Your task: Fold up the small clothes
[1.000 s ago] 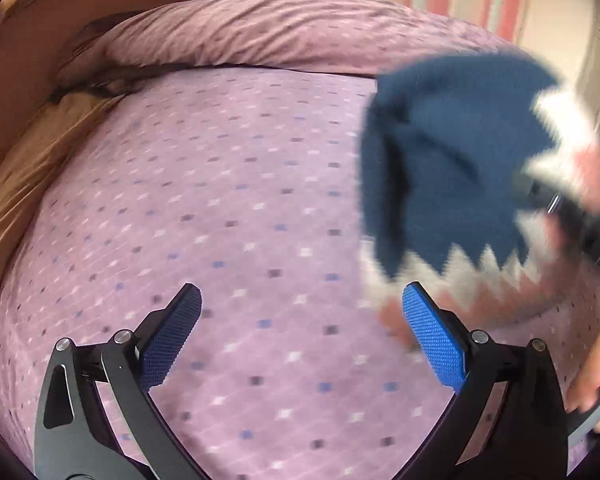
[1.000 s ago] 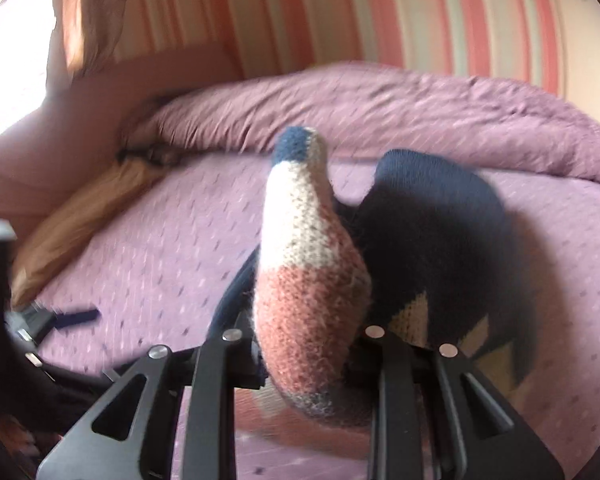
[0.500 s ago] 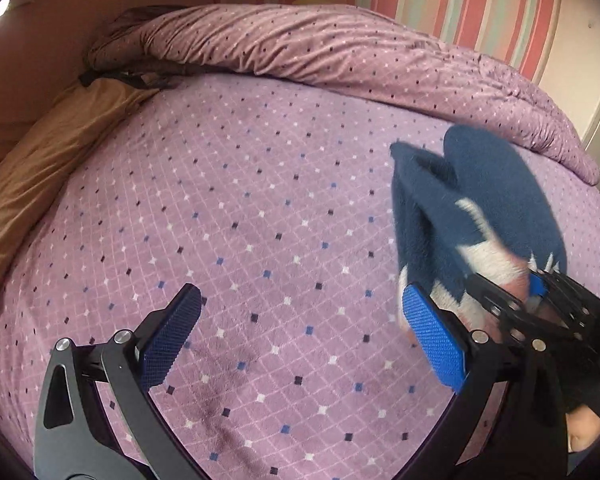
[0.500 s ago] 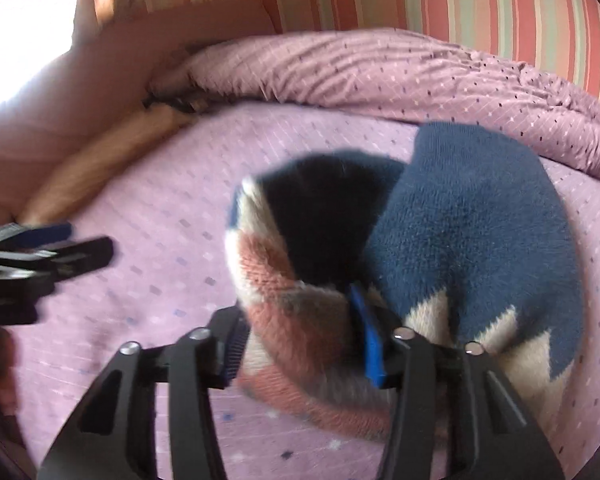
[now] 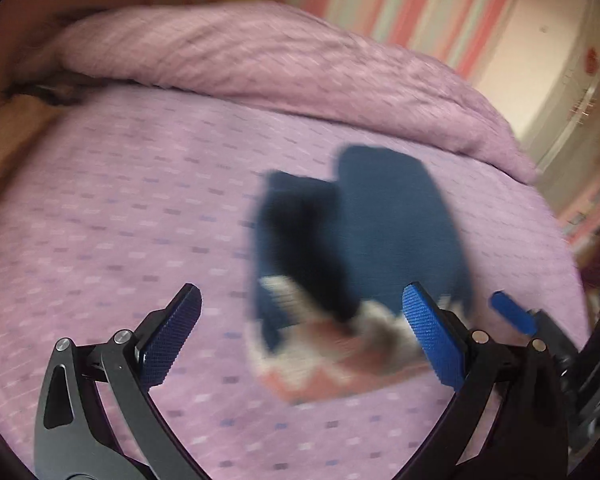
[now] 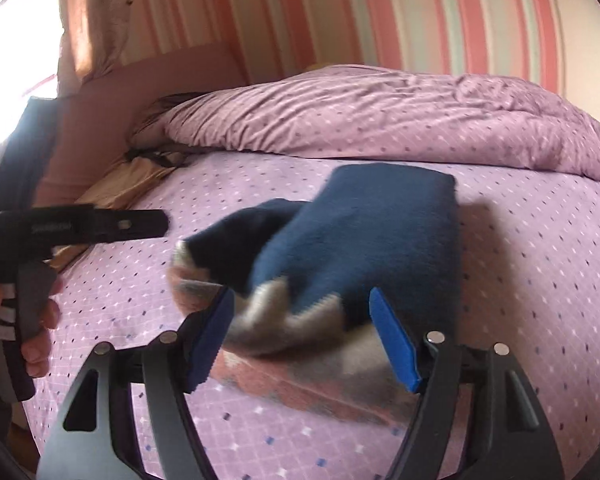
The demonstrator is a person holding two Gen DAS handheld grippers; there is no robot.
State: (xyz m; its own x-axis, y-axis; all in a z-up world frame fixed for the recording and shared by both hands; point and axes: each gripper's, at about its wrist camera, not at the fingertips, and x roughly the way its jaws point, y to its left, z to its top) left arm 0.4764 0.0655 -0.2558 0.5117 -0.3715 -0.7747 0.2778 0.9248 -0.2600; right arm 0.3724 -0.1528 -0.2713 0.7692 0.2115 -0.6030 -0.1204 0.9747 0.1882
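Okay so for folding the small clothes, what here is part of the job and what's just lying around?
Part of the job:
- knitted socks, navy with white and pink zigzag
- right gripper, open around them
- left gripper, open
- purple bedspread they lie on

Just lying about:
- bunched purple duvet
- tan pillow

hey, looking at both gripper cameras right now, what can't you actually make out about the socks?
- Left wrist view: socks smeared by motion blur; the pattern cannot be read.
- Right wrist view: right gripper open around the socks' striped end; contact cannot be judged through blur.
- Underside hidden against the bedspread in both views.
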